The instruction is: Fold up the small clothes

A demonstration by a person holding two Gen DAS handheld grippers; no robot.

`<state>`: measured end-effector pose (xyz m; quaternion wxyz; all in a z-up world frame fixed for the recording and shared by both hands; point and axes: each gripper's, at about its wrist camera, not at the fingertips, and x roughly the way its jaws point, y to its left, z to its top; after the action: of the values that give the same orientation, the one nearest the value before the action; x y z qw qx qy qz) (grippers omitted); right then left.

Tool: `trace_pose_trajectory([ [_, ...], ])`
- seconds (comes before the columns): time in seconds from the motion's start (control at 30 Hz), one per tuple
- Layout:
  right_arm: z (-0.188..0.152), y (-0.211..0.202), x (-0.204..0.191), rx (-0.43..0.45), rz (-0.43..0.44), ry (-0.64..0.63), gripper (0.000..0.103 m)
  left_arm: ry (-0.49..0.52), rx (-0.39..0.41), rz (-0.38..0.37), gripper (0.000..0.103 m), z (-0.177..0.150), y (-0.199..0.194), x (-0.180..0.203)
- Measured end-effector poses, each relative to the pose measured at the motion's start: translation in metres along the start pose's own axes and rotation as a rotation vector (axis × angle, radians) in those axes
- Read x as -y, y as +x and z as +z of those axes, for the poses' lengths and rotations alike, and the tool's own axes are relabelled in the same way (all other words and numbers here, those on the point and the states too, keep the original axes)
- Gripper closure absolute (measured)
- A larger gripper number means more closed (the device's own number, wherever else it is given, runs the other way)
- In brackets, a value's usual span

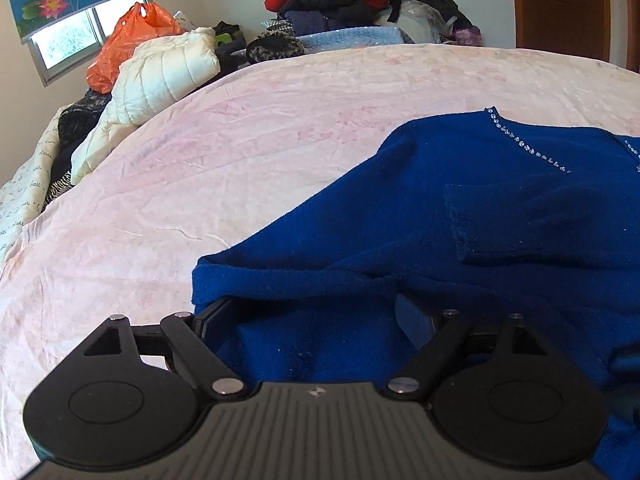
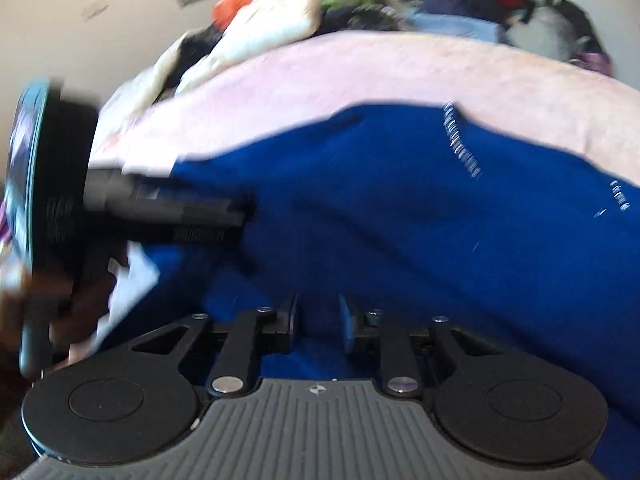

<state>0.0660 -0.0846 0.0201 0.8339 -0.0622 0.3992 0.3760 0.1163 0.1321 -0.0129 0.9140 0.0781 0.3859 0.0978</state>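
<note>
We lift the blue top [image 1: 460,208] evenly off the bed [image 1: 240,140]: left gripper [image 1: 316,320] fingers spread wide around its hem, right gripper [image 2: 318,322] fingers narrowly parted over cloth.

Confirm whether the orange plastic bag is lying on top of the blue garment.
No, the orange plastic bag sits by the window, apart from the blue garment.

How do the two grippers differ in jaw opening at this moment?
The left gripper has its jaws spread wide, blue garment bunched between them; the right gripper has its jaws much closer. The left view is sharp, the right blurred. Both sit low over the garment on the pink bedspread.
</note>
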Motion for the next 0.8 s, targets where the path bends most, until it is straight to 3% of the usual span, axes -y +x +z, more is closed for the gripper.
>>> trace_pose_trajectory([
  [0.03, -0.009, -0.010, -0.004, -0.017, -0.017, -0.063, 0.073, -0.005, -0.002, -0.007, 0.016, 0.001, 0.000, -0.002],
  [0.07, -0.015, -0.020, -0.004, -0.032, -0.044, -0.094, 0.079, -0.015, -0.001, -0.012, 0.017, 0.002, -0.002, -0.003],
  [0.13, -0.020, -0.040, 0.004, -0.035, -0.076, -0.051, 0.080, -0.045, 0.038, -0.021, 0.017, 0.001, -0.015, -0.004],
  [0.23, -0.018, -0.055, 0.011, 0.063, -0.082, 0.045, 0.072, -0.014, 0.102, -0.024, 0.016, -0.008, -0.033, 0.007],
  [0.27, -0.016, -0.055, 0.015, 0.103, -0.058, 0.087, 0.072, 0.021, 0.096, -0.024, 0.016, -0.012, -0.033, 0.013],
  [0.3, -0.016, -0.052, 0.019, 0.129, -0.037, 0.129, 0.062, 0.059, 0.081, -0.019, 0.016, -0.017, -0.030, 0.020],
  [0.33, -0.019, -0.047, 0.020, 0.115, -0.027, 0.142, 0.059, 0.093, 0.063, -0.004, 0.017, -0.022, -0.026, 0.027],
  [0.4, -0.025, -0.038, 0.018, 0.061, -0.161, 0.088, 0.062, 0.138, 0.115, 0.029, 0.016, -0.033, -0.032, 0.032],
  [0.43, -0.029, -0.042, 0.020, 0.084, -0.202, 0.088, 0.062, 0.161, 0.124, 0.038, 0.016, -0.034, -0.036, 0.033],
  [0.6, -0.049, -0.066, 0.073, 0.183, -0.095, 0.368, 0.059, 0.056, 0.141, -0.023, 0.016, -0.032, -0.048, 0.016],
  [0.8, -0.041, -0.033, 0.089, 0.184, 0.122, 0.403, 0.059, -0.080, 0.135, -0.067, 0.016, -0.033, -0.052, -0.003],
])
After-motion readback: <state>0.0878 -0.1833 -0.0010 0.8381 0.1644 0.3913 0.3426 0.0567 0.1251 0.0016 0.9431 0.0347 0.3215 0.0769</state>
